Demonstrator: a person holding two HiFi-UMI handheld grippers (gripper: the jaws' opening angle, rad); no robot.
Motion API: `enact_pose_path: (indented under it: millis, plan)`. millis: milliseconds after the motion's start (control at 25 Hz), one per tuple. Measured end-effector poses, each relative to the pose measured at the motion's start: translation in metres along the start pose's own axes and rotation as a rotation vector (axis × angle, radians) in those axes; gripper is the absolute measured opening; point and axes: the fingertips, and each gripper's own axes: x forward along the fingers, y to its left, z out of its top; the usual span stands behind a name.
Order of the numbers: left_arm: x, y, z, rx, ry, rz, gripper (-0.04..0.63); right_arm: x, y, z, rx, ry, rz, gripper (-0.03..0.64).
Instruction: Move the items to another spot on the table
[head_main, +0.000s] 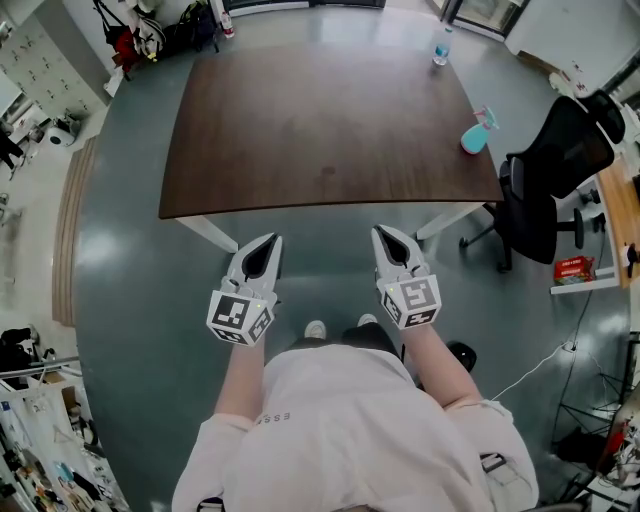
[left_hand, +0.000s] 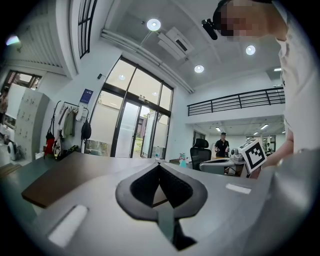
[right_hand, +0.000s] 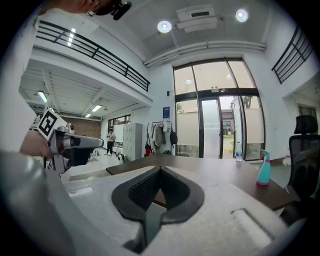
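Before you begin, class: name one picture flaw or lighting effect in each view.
Head view: wide lens bows the table edges, floor shows pale sheen. Left gripper view: black round vignette, ceiling lights flare. Right gripper view: same vignette, glass doors glare bright.

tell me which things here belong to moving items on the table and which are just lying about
Job: teal spray bottle, clear water bottle, brown table, left gripper and right gripper, both with jaws shut and empty.
Lying about: black office chair, red box.
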Motion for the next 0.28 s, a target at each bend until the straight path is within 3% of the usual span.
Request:
enact_pose_path:
  millis: [280]
  plan:
    - [-0.0002, 0.0017, -0.0019, -0.007, -0.006, 0.000, 0.008, -0.0002, 0.0027, -0.0013, -0.017, 0.011, -0.008, -0.012]
